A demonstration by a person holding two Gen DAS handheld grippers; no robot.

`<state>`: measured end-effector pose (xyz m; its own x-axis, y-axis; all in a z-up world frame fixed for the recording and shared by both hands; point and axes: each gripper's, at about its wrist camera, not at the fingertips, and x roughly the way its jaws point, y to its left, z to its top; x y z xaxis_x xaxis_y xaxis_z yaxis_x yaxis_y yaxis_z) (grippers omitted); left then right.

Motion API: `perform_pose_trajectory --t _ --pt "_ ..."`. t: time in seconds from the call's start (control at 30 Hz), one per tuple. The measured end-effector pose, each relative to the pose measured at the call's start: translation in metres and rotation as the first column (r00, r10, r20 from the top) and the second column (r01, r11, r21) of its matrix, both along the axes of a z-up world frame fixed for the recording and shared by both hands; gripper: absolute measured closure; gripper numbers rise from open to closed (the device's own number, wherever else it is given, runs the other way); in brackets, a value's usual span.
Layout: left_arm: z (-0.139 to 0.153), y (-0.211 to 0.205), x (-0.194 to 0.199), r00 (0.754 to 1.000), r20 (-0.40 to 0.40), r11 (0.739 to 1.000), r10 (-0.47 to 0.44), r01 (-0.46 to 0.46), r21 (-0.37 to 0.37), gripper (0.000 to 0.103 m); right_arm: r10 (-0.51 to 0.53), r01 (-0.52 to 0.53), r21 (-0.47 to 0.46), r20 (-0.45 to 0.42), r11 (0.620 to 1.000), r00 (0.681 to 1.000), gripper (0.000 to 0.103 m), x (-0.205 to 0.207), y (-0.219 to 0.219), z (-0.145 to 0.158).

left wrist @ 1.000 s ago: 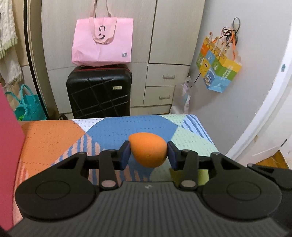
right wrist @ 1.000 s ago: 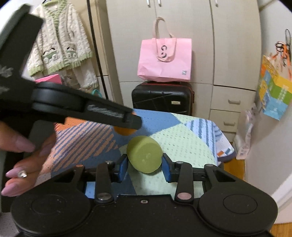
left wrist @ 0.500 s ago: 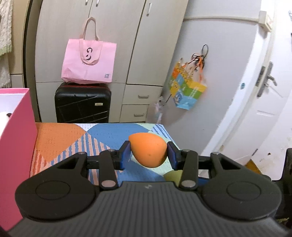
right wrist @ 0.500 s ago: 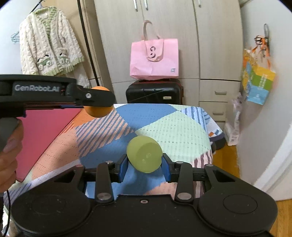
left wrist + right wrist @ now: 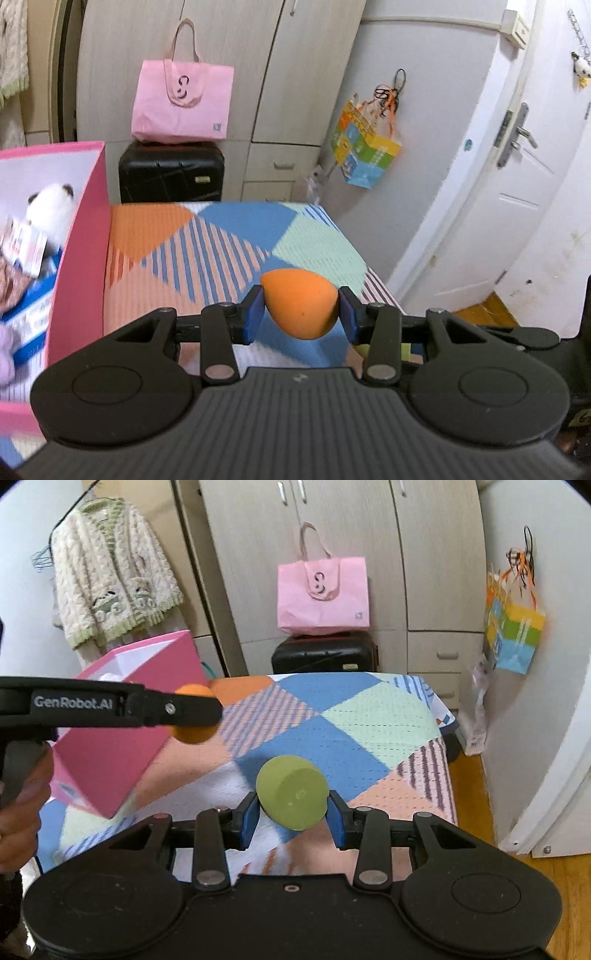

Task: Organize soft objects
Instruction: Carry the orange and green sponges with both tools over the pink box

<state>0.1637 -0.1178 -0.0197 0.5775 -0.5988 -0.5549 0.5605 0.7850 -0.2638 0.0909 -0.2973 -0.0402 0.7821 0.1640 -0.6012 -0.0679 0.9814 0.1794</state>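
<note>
Orange sponge (image 5: 301, 302), egg-shaped, sits pinched between the blue pads of your left claw (image 5: 300, 314), jaws narrowed onto both its sides, carried clear above the patterned tabletop (image 5: 207, 251). Green sponge (image 5: 292, 792), a rounded puck, is clamped the same way in your right claw (image 5: 291, 814), flat face toward the camera. Right view: left claw holds its sponge just beside the open pink box (image 5: 122, 716). Inside the box, soft items lie blurred. Beyond: black suitcase (image 5: 171, 171), pink tote bag (image 5: 183, 101) on top.
</note>
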Motion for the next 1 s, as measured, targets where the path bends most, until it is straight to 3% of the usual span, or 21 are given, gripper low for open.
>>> perform_pose_trajectory --t 0.17,0.53,0.8,1.0 --pt "-0.002 0.021 -0.025 0.999 -0.025 0.999 -0.038 0.038 0.027 0.061 -0.013 0.013 -0.031 0.012 0.999 1.0 0.059 -0.022 0.019 0.003" --pt "0.006 0.078 -0.056 0.979 -0.133 0.987 -0.154 0.159 0.027 0.061 0.039 -0.039 0.012 0.016 0.999 0.999 0.059 -0.047 0.026 0.028" --pt "0.015 0.125 -0.065 0.955 -0.211 0.978 -0.206 0.197 -0.063 0.061 0.187 -0.187 0.044 0.002 0.981 0.982 0.059 -0.049 0.048 0.051" --pt "0.029 0.15 -0.068 0.963 -0.182 0.979 -0.2 0.191 -0.067 0.061 0.292 -0.29 0.07 -0.013 0.954 0.956 0.059 -0.039 0.075 0.063"
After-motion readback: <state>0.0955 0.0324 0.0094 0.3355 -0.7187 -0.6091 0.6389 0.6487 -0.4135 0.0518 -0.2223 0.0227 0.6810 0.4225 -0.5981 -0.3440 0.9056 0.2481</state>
